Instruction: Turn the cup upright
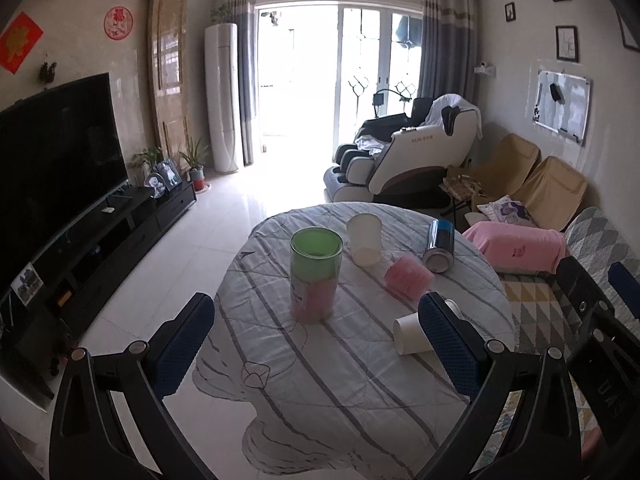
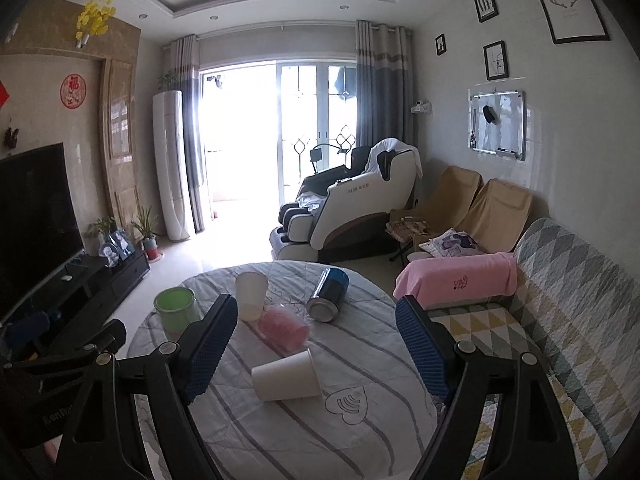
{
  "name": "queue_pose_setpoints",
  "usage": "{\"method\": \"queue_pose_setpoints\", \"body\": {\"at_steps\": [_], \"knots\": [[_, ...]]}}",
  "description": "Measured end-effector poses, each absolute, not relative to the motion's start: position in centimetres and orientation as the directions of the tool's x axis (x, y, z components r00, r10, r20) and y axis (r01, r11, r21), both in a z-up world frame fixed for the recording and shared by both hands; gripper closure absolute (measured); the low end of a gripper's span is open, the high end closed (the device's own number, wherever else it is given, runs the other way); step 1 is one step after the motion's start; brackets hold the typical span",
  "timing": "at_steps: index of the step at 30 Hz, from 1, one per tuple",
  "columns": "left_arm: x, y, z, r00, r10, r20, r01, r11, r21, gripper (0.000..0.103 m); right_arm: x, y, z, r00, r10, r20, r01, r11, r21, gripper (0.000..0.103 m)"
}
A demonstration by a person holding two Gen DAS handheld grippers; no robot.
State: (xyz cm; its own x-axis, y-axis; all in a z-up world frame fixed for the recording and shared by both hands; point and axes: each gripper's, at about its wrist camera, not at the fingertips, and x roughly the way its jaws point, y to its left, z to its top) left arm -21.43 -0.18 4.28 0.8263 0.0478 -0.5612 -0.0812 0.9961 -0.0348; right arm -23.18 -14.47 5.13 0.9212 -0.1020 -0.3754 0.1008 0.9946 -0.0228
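We see white paper cup lying on its side on bench, between tips of right claw. Right claw wide, empty. Left claw wide, empty too. We think cup light, thin, squashes easy. Squeeze soft, round middle.

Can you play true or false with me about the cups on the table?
1. The white paper cup nearest the tools lies on its side. True.
2. The pink cup stands upright. False: it lies tipped over.
3. The right tool is squeezing a cup. False: it is open and holds nothing.
4. The green-rimmed container stands upright. True.
5. The blue can lies on the floor. False: it lies on the table.
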Motion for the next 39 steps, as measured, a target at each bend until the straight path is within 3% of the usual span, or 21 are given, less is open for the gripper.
{"method": "queue_pose_setpoints", "body": {"at_steps": [23, 33, 39], "knots": [[-18.0, -0.8, 0.2, 0.744, 0.050, -0.667, -0.029, 0.999, 0.043, 0.000, -20.3, -14.9, 0.7, 0.811, -0.080, -0.579, 0.136, 0.989, 0.054, 0.020], [-15.9, -0.6, -2.0, 0.710, 0.077, -0.700, -0.015, 0.995, 0.094, 0.000, -17.5, -16.7, -2.9, 0.684, 0.072, -0.726, 0.257, 0.907, 0.333, 0.020], [-13.9, -0.8, -3.0, 0.686, 0.065, -0.725, 0.014, 0.995, 0.102, 0.000, -16.4, -17.0, -4.6, 0.640, 0.119, -0.759, 0.322, 0.855, 0.406, 0.020]]}}
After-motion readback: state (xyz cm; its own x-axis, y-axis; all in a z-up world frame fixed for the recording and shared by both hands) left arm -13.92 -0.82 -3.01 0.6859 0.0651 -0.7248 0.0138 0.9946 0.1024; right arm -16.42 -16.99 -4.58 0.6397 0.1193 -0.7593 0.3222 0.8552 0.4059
